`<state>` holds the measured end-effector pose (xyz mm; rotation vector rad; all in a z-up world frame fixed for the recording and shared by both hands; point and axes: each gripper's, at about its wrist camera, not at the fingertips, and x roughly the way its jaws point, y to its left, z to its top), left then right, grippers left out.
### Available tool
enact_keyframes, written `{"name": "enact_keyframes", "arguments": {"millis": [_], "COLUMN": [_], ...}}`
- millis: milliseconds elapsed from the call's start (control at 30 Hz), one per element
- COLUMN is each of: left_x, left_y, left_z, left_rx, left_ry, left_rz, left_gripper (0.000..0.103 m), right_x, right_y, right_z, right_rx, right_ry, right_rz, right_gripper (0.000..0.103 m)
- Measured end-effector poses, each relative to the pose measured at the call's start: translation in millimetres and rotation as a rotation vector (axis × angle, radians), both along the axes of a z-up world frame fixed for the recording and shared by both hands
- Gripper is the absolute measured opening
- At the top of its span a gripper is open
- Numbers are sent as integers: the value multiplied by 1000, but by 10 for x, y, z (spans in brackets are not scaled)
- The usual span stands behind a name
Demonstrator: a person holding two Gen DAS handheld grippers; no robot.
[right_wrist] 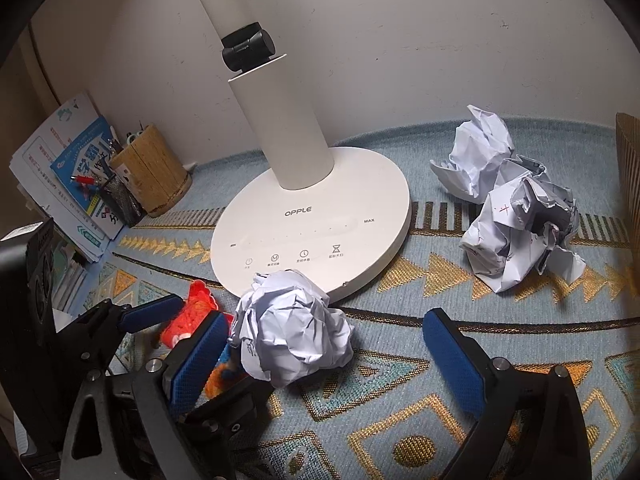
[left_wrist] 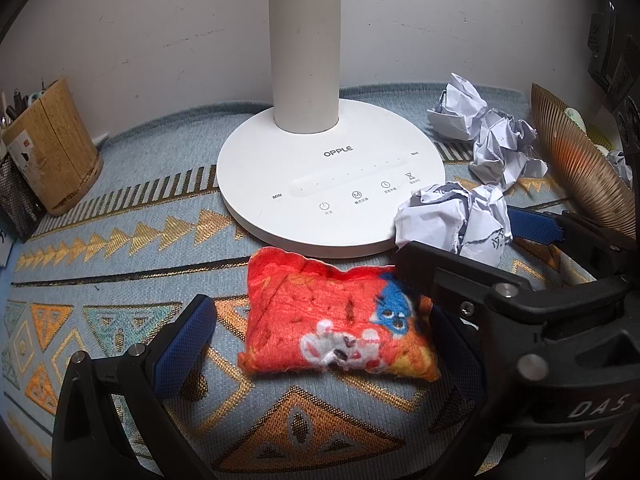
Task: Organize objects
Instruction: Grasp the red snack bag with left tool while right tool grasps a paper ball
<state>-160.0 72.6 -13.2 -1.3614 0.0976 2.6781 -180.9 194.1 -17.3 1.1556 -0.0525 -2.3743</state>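
Observation:
A small red-orange plush pouch [left_wrist: 336,320] with a blue and white print lies on the patterned cloth. My left gripper [left_wrist: 320,340] is open, its blue-padded jaws on either side of the pouch, not closed on it. A crumpled white paper ball [right_wrist: 290,328] lies by the lamp base; it also shows in the left wrist view [left_wrist: 456,218]. My right gripper [right_wrist: 324,356] is open around this ball, the left pad close to it, the right pad well apart. The pouch [right_wrist: 190,314] and the left gripper's fingers [right_wrist: 148,314] show at the left of the right wrist view.
A white OPPLE desk lamp [left_wrist: 332,176] stands in the middle against the wall. More crumpled paper [right_wrist: 516,216] lies at the right. A cork pen holder [left_wrist: 52,152] and mesh holder [right_wrist: 120,196] stand at the left with booklets [right_wrist: 68,168]. A ribbed brown bowl [left_wrist: 580,172] sits at the far right.

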Motion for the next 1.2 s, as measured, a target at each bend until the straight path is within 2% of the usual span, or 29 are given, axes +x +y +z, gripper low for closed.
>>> {"name": "enact_keyframes", "arguments": {"millis": [67, 100, 133, 233, 300, 400, 467, 600, 700, 833, 1033, 1200], "left_x": [8, 42, 78, 97, 109, 136, 193, 258, 269, 290, 289, 317], "left_y": [9, 32, 67, 103, 19, -199, -338, -394, -383, -361, -506, -710], "left_z": [11, 49, 81, 107, 141, 199, 234, 286, 305, 302, 257, 227], "left_rx": [7, 18, 10, -28, 11, 82, 91, 62, 42, 38, 99, 202], "left_ry": [5, 29, 53, 74, 91, 123, 145, 200, 222, 209, 184, 184], "left_rz": [-10, -36, -53, -38, -15, 65, 120, 191, 193, 195, 251, 301], "left_gripper": [99, 73, 61, 61, 61, 61, 61, 63, 64, 64, 64, 64], "right_x": [3, 1, -4, 59, 129, 224, 274, 438, 522, 572, 844, 831], "right_y": [5, 41, 103, 355, 522, 700, 792, 845, 749, 445, 247, 245], "right_z": [8, 16, 24, 99, 141, 173, 184, 301, 385, 428, 510, 505], "right_rx": [18, -9, -48, -193, -301, -334, -351, -295, -234, -100, -37, -45], "right_ry": [14, 14, 13, 52, 84, 111, 122, 218, 277, 317, 461, 449], "right_rz": [-18, -15, -19, -50, -50, -109, -142, -244, -209, -132, -58, -34], "right_gripper": [77, 43, 41, 41, 41, 42, 42, 42, 42, 42, 43, 43]}}
